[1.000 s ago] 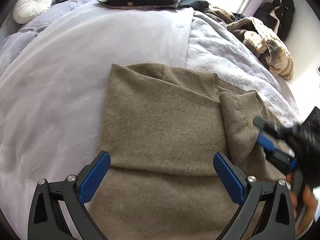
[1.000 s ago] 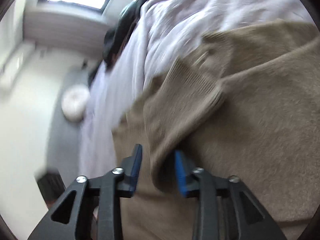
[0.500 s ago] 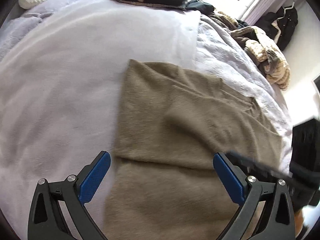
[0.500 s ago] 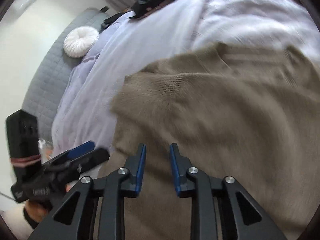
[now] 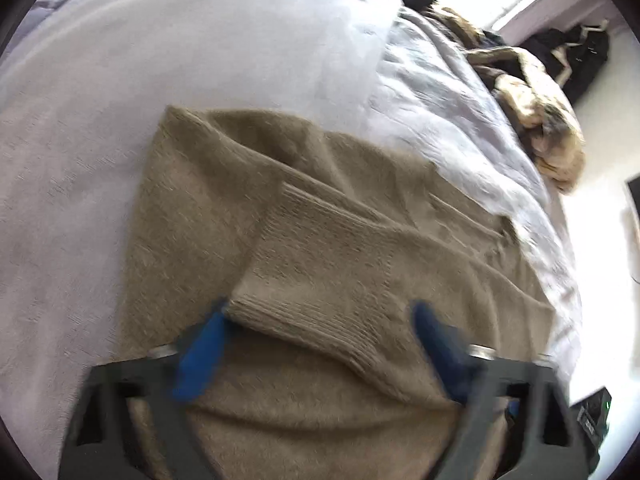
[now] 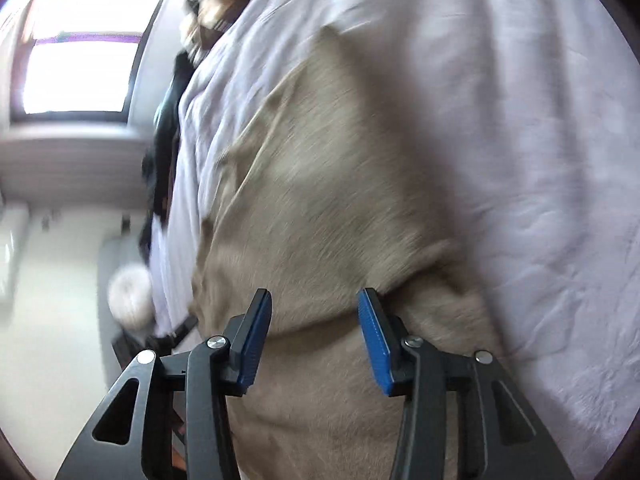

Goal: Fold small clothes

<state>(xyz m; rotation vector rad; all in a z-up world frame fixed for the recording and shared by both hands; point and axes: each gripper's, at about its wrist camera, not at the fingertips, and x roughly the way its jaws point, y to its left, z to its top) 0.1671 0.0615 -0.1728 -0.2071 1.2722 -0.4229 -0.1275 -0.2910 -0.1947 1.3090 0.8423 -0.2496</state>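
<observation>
Sleeve (image 5: 320,276) now folded across the tan sweater (image 5: 192,208), flat on the lilac bedspread (image 5: 80,140). Soft, light, floppy knit; best grabbed at the ribbed cuff (image 5: 304,332). Left gripper (image 5: 316,320) closing around cuff, not pinching yet; right gripper (image 6: 314,316) opening, empty. Cluttered bedroom, window (image 6: 76,72) behind.

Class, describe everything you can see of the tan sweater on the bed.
The sweater is a tan, fuzzy knit, soft-looking like wool. It lies spread on the pale lilac bed cover, partly folded: a sleeve with a ribbed cuff lies across the body. Soft creases run through it. The left gripper is closing, its blue pads at either side of the cuff, not yet pressing on it. The right gripper is opening above a fold near the sweater's edge, holding nothing.
</observation>
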